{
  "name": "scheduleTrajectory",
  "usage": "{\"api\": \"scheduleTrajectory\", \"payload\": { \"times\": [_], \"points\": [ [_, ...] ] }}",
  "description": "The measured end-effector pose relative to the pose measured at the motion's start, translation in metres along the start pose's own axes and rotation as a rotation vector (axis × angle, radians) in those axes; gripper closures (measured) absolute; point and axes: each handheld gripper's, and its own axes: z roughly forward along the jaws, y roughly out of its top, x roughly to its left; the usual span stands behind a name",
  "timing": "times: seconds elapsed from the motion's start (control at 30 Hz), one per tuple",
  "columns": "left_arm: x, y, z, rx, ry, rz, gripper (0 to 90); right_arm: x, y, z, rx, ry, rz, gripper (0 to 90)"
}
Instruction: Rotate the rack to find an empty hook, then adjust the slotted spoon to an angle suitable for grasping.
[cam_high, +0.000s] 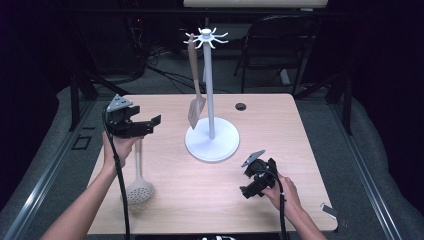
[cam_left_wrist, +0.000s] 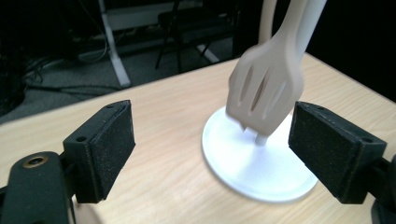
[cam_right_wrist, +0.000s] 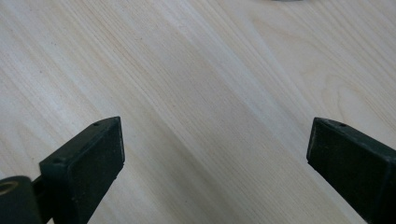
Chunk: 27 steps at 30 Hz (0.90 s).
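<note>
A: Judging from the desk, where is the risk seen?

B: The left gripper is held with its fingers spread wide and nothing is gripped between them. The slotted spatula is seen just ahead of them, hung from a hook at the top of the white rack. If the fingers are pushed further forward, the spatula could be knocked into a swing or lifted off its hook; the rack itself could be tipped, since it is carried by a thin pole.

A: And the other side?

B: The right gripper is held low over bare wood, its fingers also set wide and empty. Little danger is judged there.

A: How is the spatula described?

B: A pale beige head with three long slots is shown, broad at the bottom and narrowed into a long handle. It is hung upright, its lower edge just above the rack's round base. A beige skimmer is laid flat on the desk behind and below the left fingers, its perforated bowl nearest the person.
</note>
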Motion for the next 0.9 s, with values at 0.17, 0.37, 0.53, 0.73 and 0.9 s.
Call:
{"api": "scheduleTrajectory", "payload": {
  "times": [0.17, 0.37, 0.53, 0.73, 0.9],
  "points": [
    [0.006, -0.020, 0.000, 0.034, 0.026, -0.031, 11.5, 0.001, 0.001, 0.001, 0.004, 0.003, -0.002, 3.6],
    [0.016, -0.042, 0.003, 0.064, 0.040, -0.097, 8.3, 0.001, 0.000, 0.001, 0.004, 0.002, -0.001, 3.6],
    [0.023, -0.055, 0.010, 0.132, 0.055, -0.111, 6.6, 0.001, 0.001, 0.001, 0.006, 0.004, -0.003, 3.6],
    [0.035, -0.070, 0.016, 0.195, 0.081, -0.153, 3.5, 0.003, 0.001, 0.001, 0.010, 0.003, -0.010, 3.6],
    [0.044, -0.084, 0.022, 0.238, 0.139, -0.174, 6.5, 0.004, 0.000, 0.000, 0.014, 0.000, -0.017, 3.7]
  ]
}}
